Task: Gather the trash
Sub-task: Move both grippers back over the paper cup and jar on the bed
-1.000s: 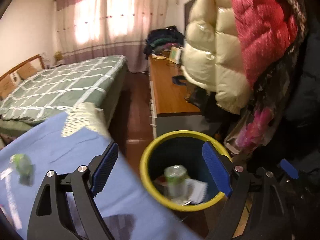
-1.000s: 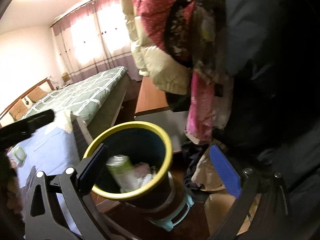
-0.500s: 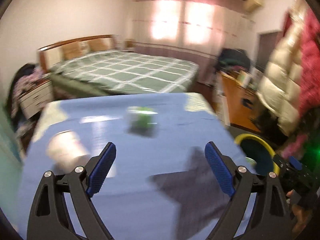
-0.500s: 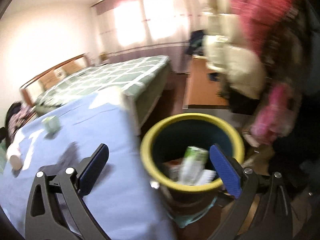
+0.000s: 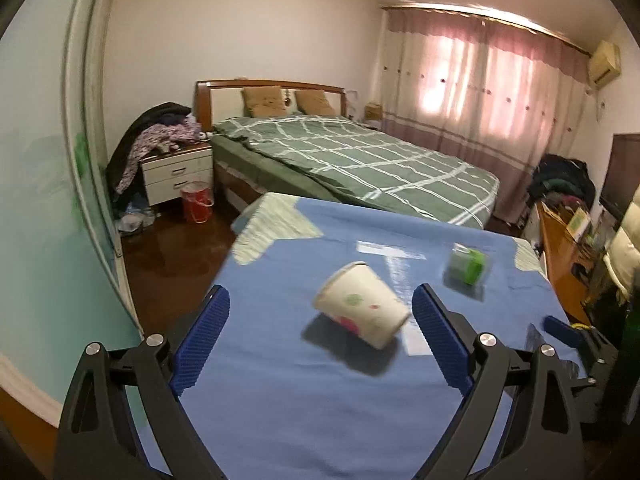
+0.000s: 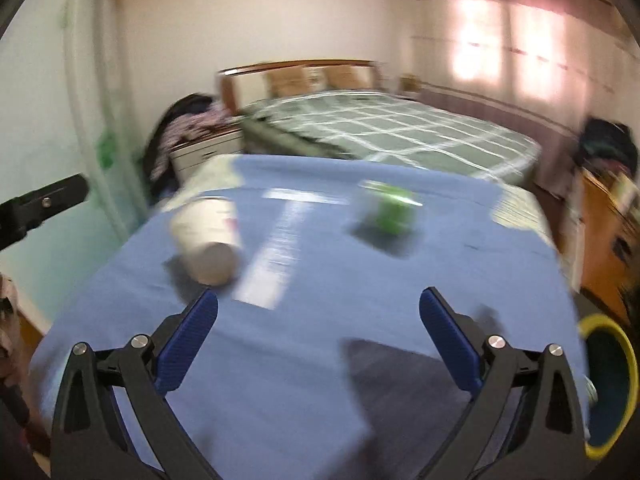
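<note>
A white paper cup (image 5: 362, 305) lies on its side on the blue tablecloth (image 5: 304, 408), just ahead of my left gripper (image 5: 320, 312) and toward its right finger. That gripper is open and holds nothing. Further right on the cloth sits a small green and clear item (image 5: 468, 266). In the right wrist view the same paper cup (image 6: 208, 240) lies left of my right gripper (image 6: 318, 312), which is open and empty. The green item (image 6: 390, 210) is blurred ahead of it. The yellow-rimmed trash bin (image 6: 612, 384) stands at the table's right edge.
A white strip (image 5: 394, 280) lies on the cloth between the cup and the green item. Beyond the table are a green plaid bed (image 5: 360, 160), a white nightstand (image 5: 178, 174), a red bucket (image 5: 197, 202) and a wooden dresser (image 5: 560, 248) at right.
Both grippers have swung left from above the trash bin to over the blue table. The cup and green item are now in front of them. Both stay open and empty.
</note>
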Demonstrator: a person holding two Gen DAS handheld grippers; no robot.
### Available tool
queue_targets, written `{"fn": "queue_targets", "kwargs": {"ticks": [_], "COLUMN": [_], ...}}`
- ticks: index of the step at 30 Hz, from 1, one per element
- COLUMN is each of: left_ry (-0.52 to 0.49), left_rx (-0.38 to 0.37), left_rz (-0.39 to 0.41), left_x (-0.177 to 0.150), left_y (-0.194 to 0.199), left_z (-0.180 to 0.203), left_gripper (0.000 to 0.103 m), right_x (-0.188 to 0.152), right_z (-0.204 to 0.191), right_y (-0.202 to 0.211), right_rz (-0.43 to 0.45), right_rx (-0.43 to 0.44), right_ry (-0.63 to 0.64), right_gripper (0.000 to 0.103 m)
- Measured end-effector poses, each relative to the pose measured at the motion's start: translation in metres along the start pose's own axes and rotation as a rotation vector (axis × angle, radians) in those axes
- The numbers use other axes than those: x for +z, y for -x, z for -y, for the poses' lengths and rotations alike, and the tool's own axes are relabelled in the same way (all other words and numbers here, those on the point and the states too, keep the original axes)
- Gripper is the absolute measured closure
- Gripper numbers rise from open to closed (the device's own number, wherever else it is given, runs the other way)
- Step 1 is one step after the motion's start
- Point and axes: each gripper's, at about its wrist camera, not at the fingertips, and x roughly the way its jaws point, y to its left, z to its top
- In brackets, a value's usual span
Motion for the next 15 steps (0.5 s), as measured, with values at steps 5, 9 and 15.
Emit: {"fn": "queue_targets", "kwargs": {"ticks": [5, 9, 15], "left_ry": [0.042, 0.07, 0.084], "left_rx": [0.016, 0.02, 0.017], "left_rz": [-0.005, -0.021, -0.034], "left_x": [-0.005, -0.011, -0.016], "left_y": [-0.003, -0.007, -0.013], "left_z": [-0.027, -0.041, -0.05], "left_gripper": [0.012, 0.012, 0.012], "right_x": [0.018, 0.029, 0.035], "right_z": [-0.025, -0.039, -0.048], "right_y": [-0.042, -0.069, -0.097], "right_rz": [-0.071, -0.106, -0.139], "right_rx": [0.098, 0.127, 0.134], "right_ry": [0.059, 0.092, 0.105], "right_gripper": [0.007, 0.007, 0.007]}}
